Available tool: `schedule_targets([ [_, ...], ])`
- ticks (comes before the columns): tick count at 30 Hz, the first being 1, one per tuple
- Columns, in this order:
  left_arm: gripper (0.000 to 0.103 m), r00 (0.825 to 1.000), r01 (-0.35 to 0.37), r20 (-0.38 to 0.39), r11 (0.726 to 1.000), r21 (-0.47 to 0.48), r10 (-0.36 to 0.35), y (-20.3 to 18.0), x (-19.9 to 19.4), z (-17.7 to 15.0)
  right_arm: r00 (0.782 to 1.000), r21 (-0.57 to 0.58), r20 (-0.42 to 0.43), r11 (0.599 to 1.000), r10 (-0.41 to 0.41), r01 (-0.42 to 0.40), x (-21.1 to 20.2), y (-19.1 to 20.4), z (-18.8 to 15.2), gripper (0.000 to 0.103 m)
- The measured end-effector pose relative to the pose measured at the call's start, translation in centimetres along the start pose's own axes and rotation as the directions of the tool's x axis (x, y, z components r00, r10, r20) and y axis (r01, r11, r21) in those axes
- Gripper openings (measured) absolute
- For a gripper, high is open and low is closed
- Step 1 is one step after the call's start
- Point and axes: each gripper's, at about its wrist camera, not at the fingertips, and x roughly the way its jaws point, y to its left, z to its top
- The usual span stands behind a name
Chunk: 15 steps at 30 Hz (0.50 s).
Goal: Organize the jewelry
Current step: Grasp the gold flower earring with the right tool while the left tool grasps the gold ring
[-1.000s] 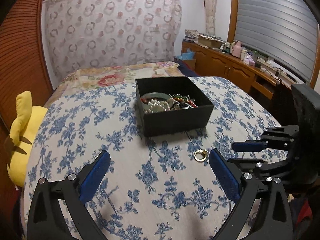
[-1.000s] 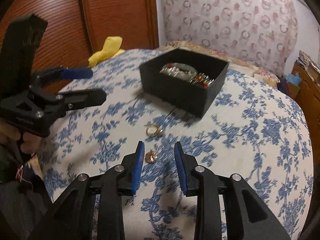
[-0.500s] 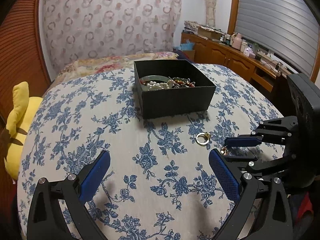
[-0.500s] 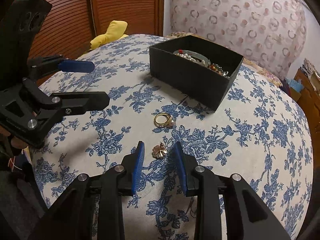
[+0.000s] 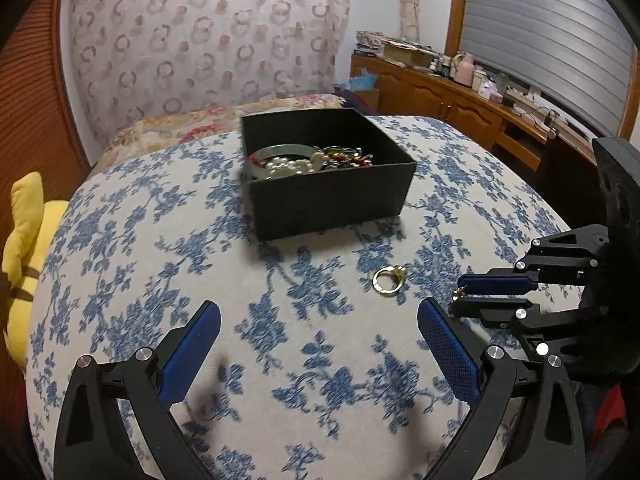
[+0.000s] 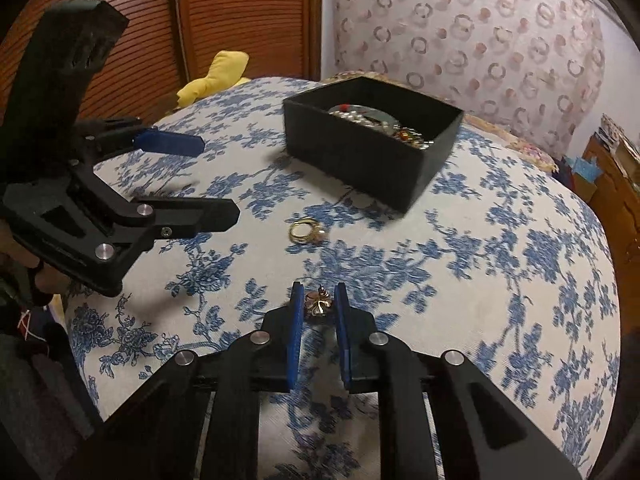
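Observation:
A black open box point(image 5: 328, 196) point(image 6: 360, 156) on the blue-flowered cloth holds pearls, a bangle and beads. A gold ring point(image 5: 389, 279) point(image 6: 305, 231) lies on the cloth in front of it. My right gripper point(image 6: 319, 305) point(image 5: 460, 298) is shut on a small gold flower-shaped piece point(image 6: 318, 303), which sits between its blue pads just above the cloth. My left gripper point(image 5: 318, 328) point(image 6: 216, 178) is open wide and empty, hovering left of the ring.
A yellow plush toy point(image 5: 24, 240) point(image 6: 212, 76) lies at the cloth's left edge. A wooden dresser point(image 5: 460, 100) with clutter stands at the right. A patterned headboard point(image 5: 200, 48) is behind the box.
My right gripper's fingers have closed on the gold flower piece, which lay loose between them before. Both cameras have shifted slightly relative to the box.

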Motion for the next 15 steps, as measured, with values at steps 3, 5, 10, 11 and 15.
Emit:
schedule_targets([
  [3,0.095,1.000,0.004,-0.007,1.000,0.017,-0.004,-0.7,0.6,0.5,1.000,0.019,0.013,1.000,-0.011,0.011,-0.6,-0.7,-0.1,0.017],
  [5,0.095,1.000,0.011,-0.012,1.000,0.026,-0.011,-1.1,0.9,0.7,1.000,0.030,0.021,0.999,-0.018,0.018,-0.9,-1.2,-0.2,0.017],
  [10,0.095,0.999,0.044,-0.006,0.998,0.048,-0.044,-2.0,1.3,1.3,0.999,0.057,0.042,0.998,-0.031,0.029,-1.6,-2.2,-0.4,0.017],
  [11,0.095,0.999,0.052,-0.005,0.997,0.050,-0.052,-2.2,1.3,1.5,0.999,0.061,0.044,0.998,-0.032,0.029,-1.7,-2.4,-0.5,0.017],
  [15,0.077,0.998,0.069,-0.014,0.996,0.060,-0.069,-2.8,1.8,2.0,0.998,0.077,0.046,0.997,-0.037,0.033,-1.9,-3.0,-0.8,0.017],
])
